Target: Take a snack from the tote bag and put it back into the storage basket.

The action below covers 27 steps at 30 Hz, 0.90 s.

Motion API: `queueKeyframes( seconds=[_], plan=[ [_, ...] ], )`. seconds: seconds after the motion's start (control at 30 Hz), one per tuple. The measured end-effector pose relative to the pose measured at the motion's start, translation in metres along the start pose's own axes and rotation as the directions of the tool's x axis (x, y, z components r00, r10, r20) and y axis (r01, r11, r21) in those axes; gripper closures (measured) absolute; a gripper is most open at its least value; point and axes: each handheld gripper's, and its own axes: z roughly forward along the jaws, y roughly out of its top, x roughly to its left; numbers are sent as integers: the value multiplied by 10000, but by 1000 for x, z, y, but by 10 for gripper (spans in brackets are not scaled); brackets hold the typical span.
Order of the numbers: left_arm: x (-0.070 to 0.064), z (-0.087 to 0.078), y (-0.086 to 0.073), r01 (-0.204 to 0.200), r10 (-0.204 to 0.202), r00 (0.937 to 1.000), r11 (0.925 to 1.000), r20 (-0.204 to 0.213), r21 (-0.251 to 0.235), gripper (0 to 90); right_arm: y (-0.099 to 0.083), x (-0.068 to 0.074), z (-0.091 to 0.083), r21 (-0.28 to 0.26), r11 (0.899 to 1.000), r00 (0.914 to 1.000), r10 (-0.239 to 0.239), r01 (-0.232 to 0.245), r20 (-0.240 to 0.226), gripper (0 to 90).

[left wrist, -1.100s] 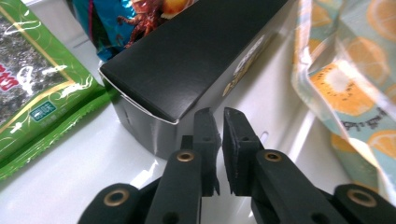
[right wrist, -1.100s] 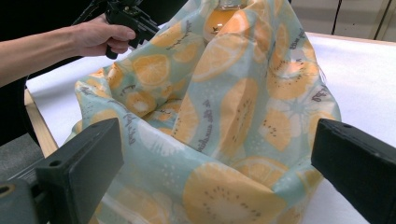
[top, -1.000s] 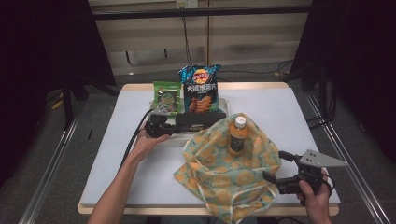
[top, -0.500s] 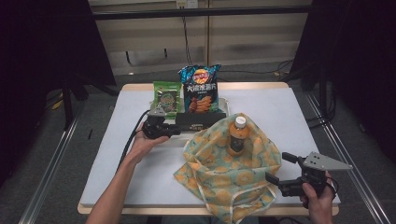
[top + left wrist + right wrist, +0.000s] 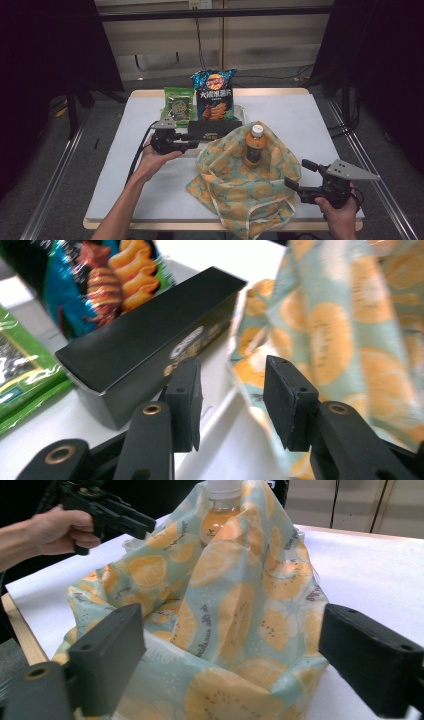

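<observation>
White-topped table point(image 5: 310, 125) with orange-print cloth bag point(image 5: 240, 187), black box point(image 5: 212, 130), white tray point(image 5: 239, 108).

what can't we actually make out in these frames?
- Bottle: lower body wrapped by the orange-print bag, high view; its cap is cut by the top edge in the right gripper view.
- Black box: gold label too blurred to read, left gripper view.
- Green packet: print too small, high view.
- Bag's other contents: hidden by its fabric.

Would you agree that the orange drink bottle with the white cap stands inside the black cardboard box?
Not quite: the orange drink bottle with the white cap stands inside the orange-print fabric bag, as the high view shows. The black cardboard box lies beside it.
</observation>
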Motion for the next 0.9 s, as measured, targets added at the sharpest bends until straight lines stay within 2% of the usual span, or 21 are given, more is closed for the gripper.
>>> queueKeyframes(
  seconds=[0.1,0.27,0.43,0.5,0.57,0.73,0.87,0.9],
  plan=[
    [-12,-2,4,-201,205,9996,9996,178,-215,575,1,0,3,94,9999,10000,-39,39,-3,183],
    [-29,4,9,-509,531,9962,9982,688,-321,570,5,2,7,141,9998,9999,-135,135,-29,258],
    [-39,7,13,-433,476,9950,9977,875,-512,543,4,4,7,136,9998,9999,137,-136,-89,269],
    [-43,6,17,-468,513,9949,9975,868,-534,545,5,6,8,129,9999,9998,79,-76,-173,292],
    [-47,5,20,-406,477,9950,9959,879,-808,554,7,7,10,205,9997,9995,-84,90,-296,302],
    [-61,10,25,-700,819,9873,9935,1364,-902,596,14,5,15,392,9991,9995,-140,151,-293,374],
    [-71,17,29,-1048,1154,9812,9917,1546,-751,628,25,-1,20,458,9987,9991,-207,224,-378,446],
    [-73,20,30,-1113,1235,9776,9906,1704,-792,629,27,-2,21,486,9985,9991,-226,243,-360,458]
  ],
)
